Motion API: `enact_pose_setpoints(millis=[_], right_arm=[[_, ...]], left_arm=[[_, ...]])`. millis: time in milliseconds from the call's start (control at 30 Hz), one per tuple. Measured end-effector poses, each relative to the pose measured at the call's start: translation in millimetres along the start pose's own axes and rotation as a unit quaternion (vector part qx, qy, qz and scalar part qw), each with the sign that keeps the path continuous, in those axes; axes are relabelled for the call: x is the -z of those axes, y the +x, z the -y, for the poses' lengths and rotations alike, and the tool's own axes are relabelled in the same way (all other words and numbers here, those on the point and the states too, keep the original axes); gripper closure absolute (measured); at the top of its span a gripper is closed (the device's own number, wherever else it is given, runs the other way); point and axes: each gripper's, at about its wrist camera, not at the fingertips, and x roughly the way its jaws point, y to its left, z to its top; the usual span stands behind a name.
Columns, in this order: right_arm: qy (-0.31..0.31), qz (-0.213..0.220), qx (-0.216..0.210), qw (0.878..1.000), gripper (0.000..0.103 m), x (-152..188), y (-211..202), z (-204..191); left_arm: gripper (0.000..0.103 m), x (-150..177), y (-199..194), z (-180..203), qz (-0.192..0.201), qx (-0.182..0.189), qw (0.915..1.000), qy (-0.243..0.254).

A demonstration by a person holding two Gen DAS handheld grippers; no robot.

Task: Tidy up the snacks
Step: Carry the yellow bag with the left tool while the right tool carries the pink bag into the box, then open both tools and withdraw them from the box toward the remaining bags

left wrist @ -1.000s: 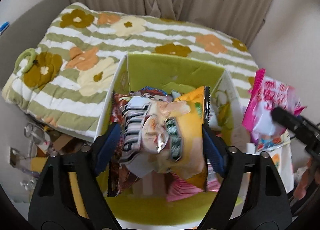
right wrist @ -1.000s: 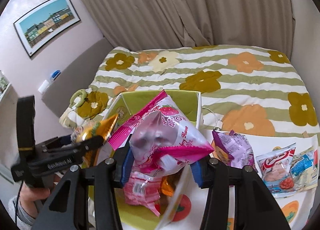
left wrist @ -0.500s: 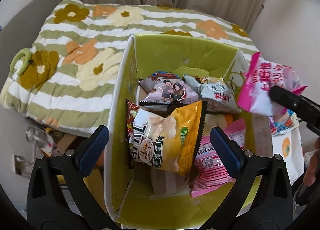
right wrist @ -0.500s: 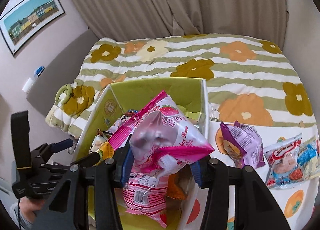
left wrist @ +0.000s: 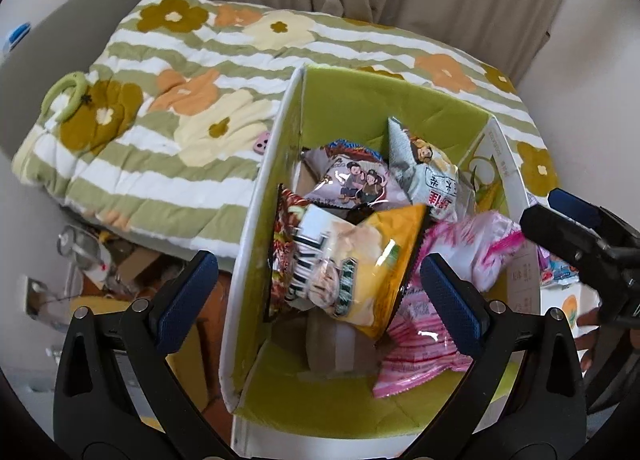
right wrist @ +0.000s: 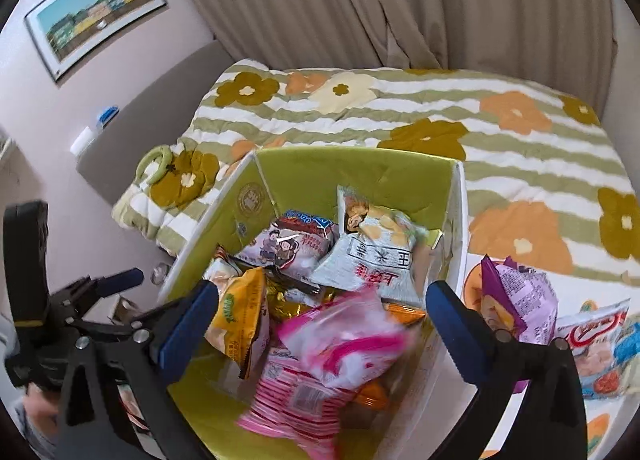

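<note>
left wrist view: the green box [left wrist: 360, 108] sits right against the flowered quilt [left wrist: 192, 100] on the bed, its white left wall rising up between the two claw fingers. left of that wall the floor is cluttered, with little free room. inside the box the snacks are piled up: a yellow chip bag [left wrist: 360, 268] leaning across the middle, a red bag [left wrist: 286, 228] pressed against the left wall, a cartoon bag [left wrist: 356, 180] and a silver bag [left wrist: 432, 176] towards the back, a striped pink bag [left wrist: 420, 344] low on the right, and a pink and white bag [left wrist: 480, 244] lying by the right wall. the left claw [left wrist: 316, 292] is spread wide with nothing between its pads; the yellow bag lies loose beneath it. the right claw's black tip [left wrist: 568, 232] hangs at the box's right rim.

right wrist view: looking down into the same box [right wrist: 360, 168], the quilt [right wrist: 480, 140] is behind it and the tabletop [right wrist: 600, 420] to the right, where a purple bag [right wrist: 520, 300] and a red and white bag [right wrist: 596, 344] lie just outside the wall. the right claw [right wrist: 320, 324] has just sprung open and stands fully spread, and the pink and white bag [right wrist: 344, 340], blurred, is clear of both pads, on top of the pile. the left claw [right wrist: 92, 300] shows at the left edge, spread too.
</note>
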Motion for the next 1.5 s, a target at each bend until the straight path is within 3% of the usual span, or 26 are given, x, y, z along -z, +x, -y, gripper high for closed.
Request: enact_pose_setpoints(millis=[467,733,933,1133,1500], right_arm=[[-0.022,0.015,0.011,1.0,0.0,9.2,-28.3,-10.4],[-0.029,0.054,0.035,0.997,0.0,25.2,-62.3,-31.9],[-0.004,0.08,0.064,0.995,0.0,44.5,-85.3,-35.7],[0.035,0.092,0.102,0.99,0.0,68.6,-113.0,-14.4],[0.099,0.1,0.149,0.979,0.0,118.9,-182.6,65.3]], left_arm=[[0.002,10.1,-28.9,-5.5,0.028,-0.009,0.9995,-0.005],[0.002,17.0,-61.7,-6.5,0.064,0.006,0.9978,0.018],[0.002,23.7,-75.8,3.9,0.08,0.044,0.9949,0.042],[0.002,31.1,-79.7,36.6,0.076,0.079,0.9917,0.068],[0.002,58.4,-83.2,134.9,0.059,0.121,0.9861,0.097]])
